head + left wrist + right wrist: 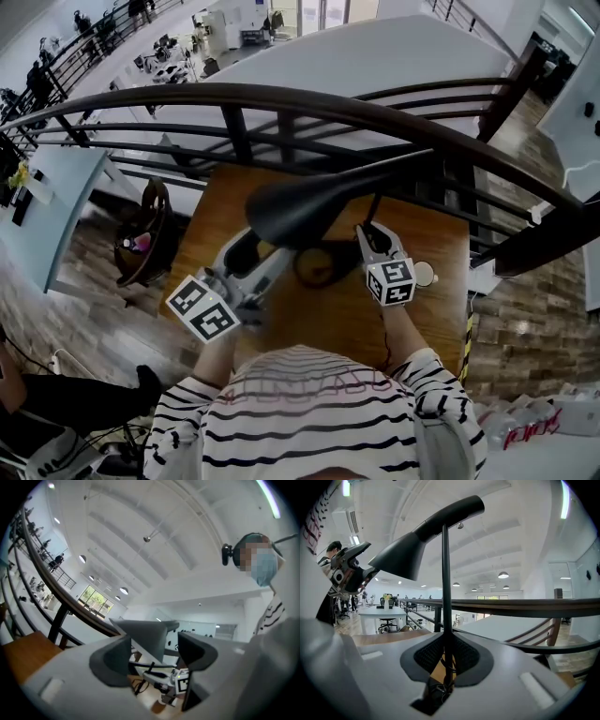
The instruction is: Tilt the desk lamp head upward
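A black desk lamp stands on the wooden table (436,234). Its cone-shaped head (291,211) points to the left, above its round base (317,267). My left gripper (246,248) reaches up to the head's wide end. In the left gripper view the shade's rim (147,637) lies between the spread fingers (112,660), with a gap on the right side, so the left gripper (152,656) is open. My right gripper (364,234) is shut on the lamp's thin black stem (446,597), low down, with the lamp head (417,541) above it. The right gripper's (446,660) pads press the stem from both sides.
A dark curved railing (281,98) runs just behind the table, with a drop to a lower floor beyond it. A small white round object (425,274) lies beside the right gripper. A dark chair (145,234) stands left of the table. My striped sleeves fill the bottom of the head view.
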Motion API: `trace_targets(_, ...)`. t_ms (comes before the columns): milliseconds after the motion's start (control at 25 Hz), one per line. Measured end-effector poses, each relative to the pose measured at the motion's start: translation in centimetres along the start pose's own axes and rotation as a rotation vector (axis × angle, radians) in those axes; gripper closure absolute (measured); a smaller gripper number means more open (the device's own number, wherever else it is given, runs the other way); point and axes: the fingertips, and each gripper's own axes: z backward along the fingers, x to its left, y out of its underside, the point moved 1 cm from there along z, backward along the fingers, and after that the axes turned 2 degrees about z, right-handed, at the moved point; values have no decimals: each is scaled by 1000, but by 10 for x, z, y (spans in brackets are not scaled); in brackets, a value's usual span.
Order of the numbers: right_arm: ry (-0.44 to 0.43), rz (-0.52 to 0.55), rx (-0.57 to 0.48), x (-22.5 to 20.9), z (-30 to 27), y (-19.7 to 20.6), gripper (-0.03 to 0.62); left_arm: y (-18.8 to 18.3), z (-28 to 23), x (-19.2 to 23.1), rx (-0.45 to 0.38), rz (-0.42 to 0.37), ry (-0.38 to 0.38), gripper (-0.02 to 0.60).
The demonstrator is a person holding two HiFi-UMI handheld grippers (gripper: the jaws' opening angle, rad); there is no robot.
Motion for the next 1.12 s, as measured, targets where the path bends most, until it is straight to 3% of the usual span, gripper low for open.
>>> trace_targets(680, -18, -2, -14, 9, -4, 0, 548, -87, -6, -42, -57, -315, 42, 273)
trace_targets(1120, -4, -25, -5, 4, 0, 0, 548, -108, -24, -64, -55, -398, 50, 273)
